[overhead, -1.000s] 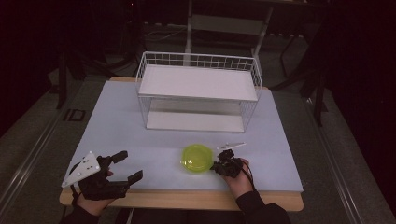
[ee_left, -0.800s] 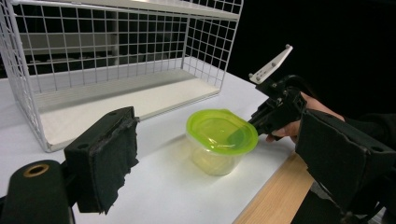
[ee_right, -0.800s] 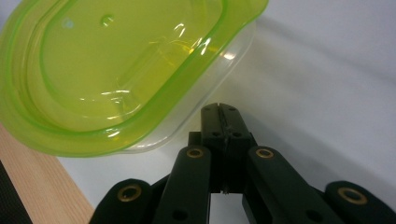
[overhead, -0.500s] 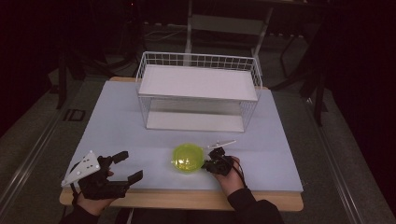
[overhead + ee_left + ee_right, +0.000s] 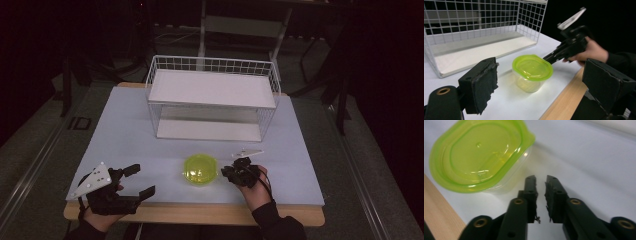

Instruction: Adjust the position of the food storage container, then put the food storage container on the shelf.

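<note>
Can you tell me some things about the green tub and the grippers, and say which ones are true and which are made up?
1. The green tub has its lid on. True.
2. The tub sits inside the wire basket. False: it stands on the table, in front of the basket.
3. The right gripper is squeezing the tub. False: its jaws have just been opening, a narrow gap between them with nothing in it, beside the tub.
4. The left gripper has its jaws wide apart and empty. True.
5. The basket is full of toys. False: it is empty.

Wire basket on a pale table

The white wire basket (image 5: pixel 212 100) stands at the far middle of the table (image 5: pixel 125 130), whose near edge is bare wood.
</note>
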{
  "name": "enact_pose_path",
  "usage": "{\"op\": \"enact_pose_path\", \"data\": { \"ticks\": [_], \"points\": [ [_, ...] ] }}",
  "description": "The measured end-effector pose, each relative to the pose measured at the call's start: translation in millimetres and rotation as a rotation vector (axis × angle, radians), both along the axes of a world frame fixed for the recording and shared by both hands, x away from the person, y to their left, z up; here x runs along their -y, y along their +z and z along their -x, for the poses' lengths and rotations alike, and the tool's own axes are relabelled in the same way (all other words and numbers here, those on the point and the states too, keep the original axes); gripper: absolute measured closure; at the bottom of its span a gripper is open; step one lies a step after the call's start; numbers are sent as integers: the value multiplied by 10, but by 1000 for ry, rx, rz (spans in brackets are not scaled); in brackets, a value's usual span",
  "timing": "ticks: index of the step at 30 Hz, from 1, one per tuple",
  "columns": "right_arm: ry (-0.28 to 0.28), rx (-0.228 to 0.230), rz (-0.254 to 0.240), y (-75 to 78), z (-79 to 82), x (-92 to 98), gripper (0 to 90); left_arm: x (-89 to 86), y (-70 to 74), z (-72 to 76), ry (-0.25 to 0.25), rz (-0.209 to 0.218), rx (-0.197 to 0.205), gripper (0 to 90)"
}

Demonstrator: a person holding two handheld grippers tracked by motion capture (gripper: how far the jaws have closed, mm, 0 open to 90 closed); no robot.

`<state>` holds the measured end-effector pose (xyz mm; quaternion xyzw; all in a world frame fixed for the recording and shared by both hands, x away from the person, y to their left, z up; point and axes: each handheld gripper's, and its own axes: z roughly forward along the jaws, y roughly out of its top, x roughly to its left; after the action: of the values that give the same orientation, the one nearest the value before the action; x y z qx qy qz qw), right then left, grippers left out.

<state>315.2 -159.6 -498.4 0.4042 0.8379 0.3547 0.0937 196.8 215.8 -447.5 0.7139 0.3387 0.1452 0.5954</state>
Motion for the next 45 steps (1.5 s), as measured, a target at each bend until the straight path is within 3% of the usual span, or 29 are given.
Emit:
{"op": "enact_pose_path", "data": {
  "ticks": [7, 10, 12, 14, 18, 25, 31, 37, 39, 43, 45],
  "points": [
    [23, 120, -7, 257, 230, 102, 404, 8, 11, -31, -17, -4, -29, 144],
    [26, 131, -24, 311, 315, 134, 248, 27, 34, -31, -28, -5, -33, 144],
    [56, 130, -44, 347, 359, 170, 169, 40, 52, -36, -33, 2, -39, 144],
    [53, 144, -71, 396, 401, 207, 163, 53, 69, -48, -42, 4, -48, 144],
    [58, 170, -76, 517, 452, 256, 146, 99, 107, -87, -50, -5, -67, 144],
    [88, 242, -28, 725, 451, 264, 168, 199, 254, -190, -60, -28, -98, 144],
    [103, 237, -107, 862, 378, 269, 167, 275, 382, -320, -63, -41, -126, 150],
    [135, 242, -99, 888, 280, 188, 151, 420, 331, -492, -61, -37, -186, 153],
    [138, 189, -94, 868, 231, 152, 156, 460, 282, -555, -59, -34, -218, 153],
    [144, 60, -174, 754, 122, 105, 155, 512, 173, -686, -55, -19, -287, 162],
    [131, 23, -202, 691, 74, 73, 142, 531, 117, -747, -52, -15, -320, 162]
  ]
}}
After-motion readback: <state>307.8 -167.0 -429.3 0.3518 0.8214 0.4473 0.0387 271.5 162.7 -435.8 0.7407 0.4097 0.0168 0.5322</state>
